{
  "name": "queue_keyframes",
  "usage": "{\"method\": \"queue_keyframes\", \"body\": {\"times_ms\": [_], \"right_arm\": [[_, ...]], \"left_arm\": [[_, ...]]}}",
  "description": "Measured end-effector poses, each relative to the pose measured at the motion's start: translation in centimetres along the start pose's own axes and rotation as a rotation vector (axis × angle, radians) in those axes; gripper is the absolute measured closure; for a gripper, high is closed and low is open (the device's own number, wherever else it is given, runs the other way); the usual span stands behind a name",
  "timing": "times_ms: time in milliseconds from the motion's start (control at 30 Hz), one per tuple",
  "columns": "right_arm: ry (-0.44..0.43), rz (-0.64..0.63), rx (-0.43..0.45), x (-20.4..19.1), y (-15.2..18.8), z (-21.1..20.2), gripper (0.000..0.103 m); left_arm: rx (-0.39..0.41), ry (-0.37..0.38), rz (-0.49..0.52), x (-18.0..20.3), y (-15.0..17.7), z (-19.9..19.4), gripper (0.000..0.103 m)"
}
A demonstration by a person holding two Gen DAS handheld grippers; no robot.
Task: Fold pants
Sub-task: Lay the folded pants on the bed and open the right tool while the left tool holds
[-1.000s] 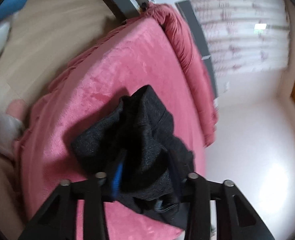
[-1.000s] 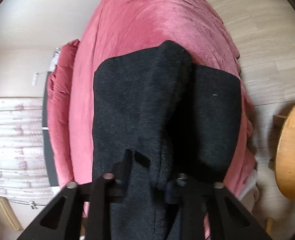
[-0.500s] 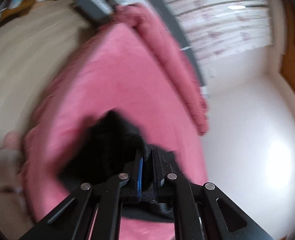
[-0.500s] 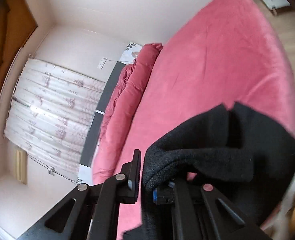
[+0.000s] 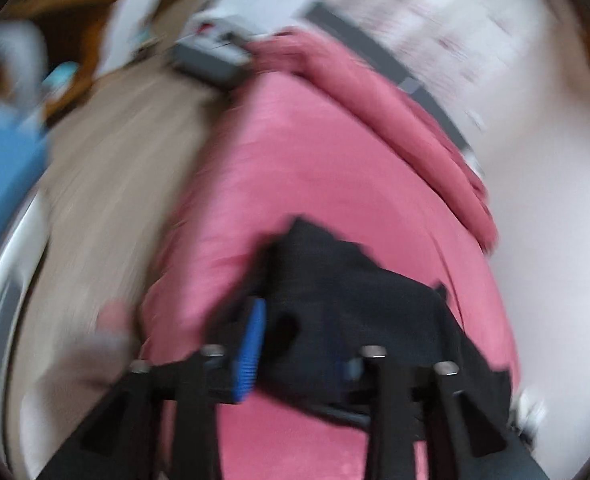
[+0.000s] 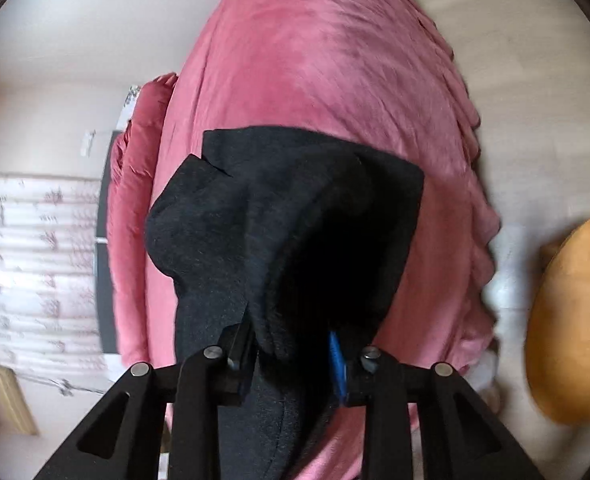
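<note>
Black pants (image 5: 355, 280) lie bunched on a pink bed (image 5: 315, 152). In the blurred left wrist view my left gripper (image 5: 311, 356) hangs just above their near edge. Its jaws are opening; dark cloth shows in the gap, and the bare blue pad (image 5: 251, 352) is clear of it. In the right wrist view the pants (image 6: 295, 208) rise in a thick ridge toward my right gripper (image 6: 291, 356). Its jaws are opening too, with the ridge loose between them beside the blue pad (image 6: 337, 360). The cloth under both grippers is hidden.
A rolled pink cover (image 5: 395, 112) lies along the bed's far side by a white wall (image 5: 555, 200). Wooden floor (image 5: 115, 160) runs along the other side, with a grey box (image 5: 211, 56) at the bed's far end. A round wooden table (image 6: 567, 320) stands to the right.
Both grippers pinched the cloth half a second ago and now stand wider apart. The left one has risen and rolled. The right one swung up, then back down over the pants.
</note>
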State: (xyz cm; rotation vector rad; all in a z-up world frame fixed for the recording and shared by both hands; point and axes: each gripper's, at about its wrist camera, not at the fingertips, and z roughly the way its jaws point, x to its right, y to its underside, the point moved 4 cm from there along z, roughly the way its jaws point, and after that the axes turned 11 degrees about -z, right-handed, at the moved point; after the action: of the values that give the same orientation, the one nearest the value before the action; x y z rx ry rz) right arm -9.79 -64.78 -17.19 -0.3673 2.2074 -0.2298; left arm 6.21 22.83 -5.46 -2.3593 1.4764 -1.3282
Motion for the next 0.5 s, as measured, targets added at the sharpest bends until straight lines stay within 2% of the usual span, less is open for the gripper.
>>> {"method": "queue_keyframes", "body": {"times_ms": [133, 267, 367, 400, 433, 500], "right_arm": [[0.136, -0.13, 0.043, -1.5, -1.8, -1.7, 0.072], [0.203, -0.186, 0.065, -1.8, -3.2, -2.3, 0.071], [0.225, -0.21, 0.06, -1.8, -4.4, -1.8, 0.071], [0.233, -0.24, 0.074, -2.4, -5.0, -1.9, 0.071], [0.224, -0.253, 0.089, -2.8, -5.3, -2.1, 0.071], [0.12, -0.272, 0.113, -4.1, -5.9, -2.6, 0.071]], "left_arm": [[-0.062, 0.044, 0.179, 6.3, 2.0, 3.8, 0.06], [-0.139, -0.007, 0.243, 8.4, 3.7, 8.5, 0.06], [-0.175, -0.121, 0.26, 7.2, 4.2, 11.3, 0.06], [-0.186, -0.169, 0.264, 6.5, 4.3, 12.1, 0.065], [-0.194, -0.21, 0.274, 5.8, 4.3, 12.5, 0.079], [-0.179, -0.255, 0.296, 4.7, 4.1, 12.6, 0.097]]}}
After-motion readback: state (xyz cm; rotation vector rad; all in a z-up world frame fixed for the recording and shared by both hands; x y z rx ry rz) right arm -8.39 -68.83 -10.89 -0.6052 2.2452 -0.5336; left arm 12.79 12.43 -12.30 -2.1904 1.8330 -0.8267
